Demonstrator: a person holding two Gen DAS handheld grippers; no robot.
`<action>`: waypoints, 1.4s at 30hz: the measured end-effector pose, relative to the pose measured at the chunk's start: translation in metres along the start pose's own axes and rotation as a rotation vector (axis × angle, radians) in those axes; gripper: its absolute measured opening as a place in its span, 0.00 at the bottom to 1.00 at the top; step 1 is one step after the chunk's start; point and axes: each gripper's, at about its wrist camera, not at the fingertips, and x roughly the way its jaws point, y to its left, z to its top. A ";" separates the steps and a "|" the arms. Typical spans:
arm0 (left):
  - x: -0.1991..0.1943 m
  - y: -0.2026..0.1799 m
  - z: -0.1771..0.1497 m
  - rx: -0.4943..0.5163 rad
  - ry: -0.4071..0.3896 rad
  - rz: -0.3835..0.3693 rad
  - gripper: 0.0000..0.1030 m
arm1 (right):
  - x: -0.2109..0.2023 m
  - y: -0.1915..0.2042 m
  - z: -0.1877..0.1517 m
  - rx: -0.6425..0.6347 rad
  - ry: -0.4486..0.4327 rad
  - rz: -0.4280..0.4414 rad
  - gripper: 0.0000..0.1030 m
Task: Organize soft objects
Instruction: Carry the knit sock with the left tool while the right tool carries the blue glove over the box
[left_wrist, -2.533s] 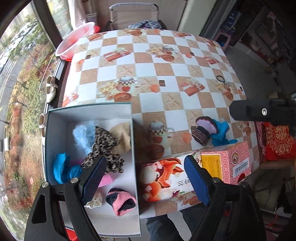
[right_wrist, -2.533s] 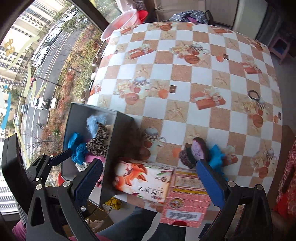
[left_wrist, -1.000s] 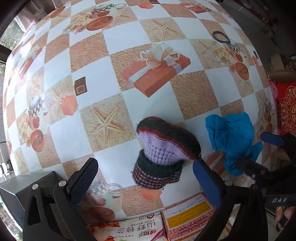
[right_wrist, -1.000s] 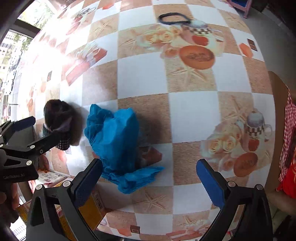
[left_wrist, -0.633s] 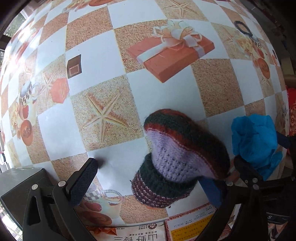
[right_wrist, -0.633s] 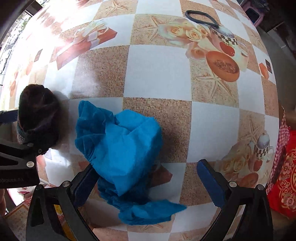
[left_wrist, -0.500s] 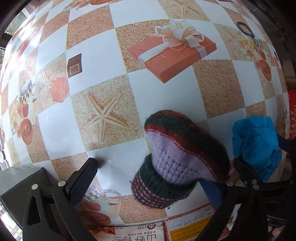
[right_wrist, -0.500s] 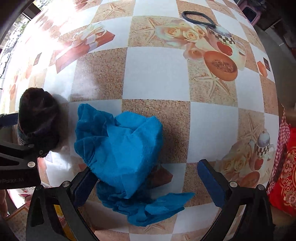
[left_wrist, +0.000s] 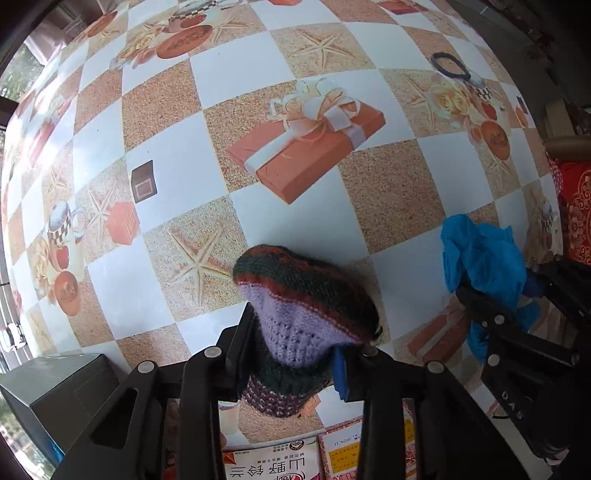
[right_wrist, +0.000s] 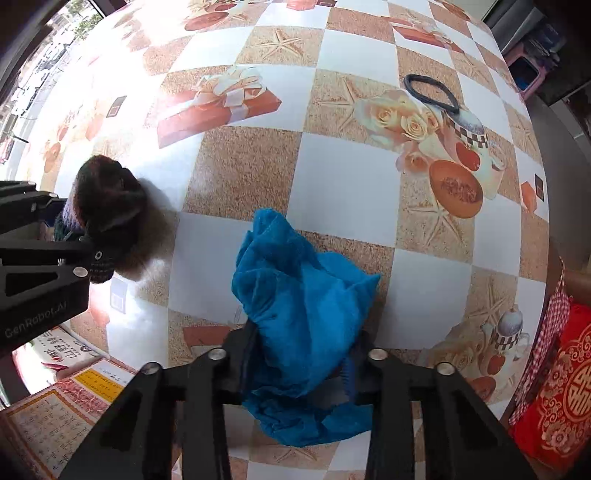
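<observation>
Two hand-held tools are working side by side over a checkered, picture-printed surface (left_wrist: 391, 229), each taking up one soft item. The left tool (left_wrist: 295, 343) is closing its jaws on a knitted woollen hat banded in lilac, dark green and rust red (left_wrist: 306, 306), its pads already pressing the lilac middle from both sides. The right tool (right_wrist: 301, 354) is pinching narrowly shut on a crumpled bright-blue cloth (right_wrist: 303, 317), which is bunching up between its pads.

The step in hand appears to be the grasp itself, both items still resting on the surface. The next move likely calls for lifting each clear and carrying it leftward to the dark grey box (left_wrist: 55, 391), whose corner is showing at the lower left of the left wrist view.

The hat is lying on its side, its long axis running from the purple-brown ribbed cuff nearest the tool up to the rounded crown pointing away. The cloth is standing in a loose peak pointing away from its tool. A black hair tie (right_wrist: 432, 92) is lying well apart.
</observation>
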 end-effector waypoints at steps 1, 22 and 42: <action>-0.004 0.002 0.000 -0.008 -0.012 0.004 0.35 | -0.002 -0.005 0.001 0.028 0.004 0.037 0.26; -0.099 0.058 -0.060 -0.080 -0.227 0.049 0.35 | -0.101 0.004 0.016 0.028 -0.157 0.163 0.26; -0.138 0.092 -0.131 -0.149 -0.312 0.003 0.35 | -0.159 0.083 -0.006 -0.064 -0.210 0.159 0.26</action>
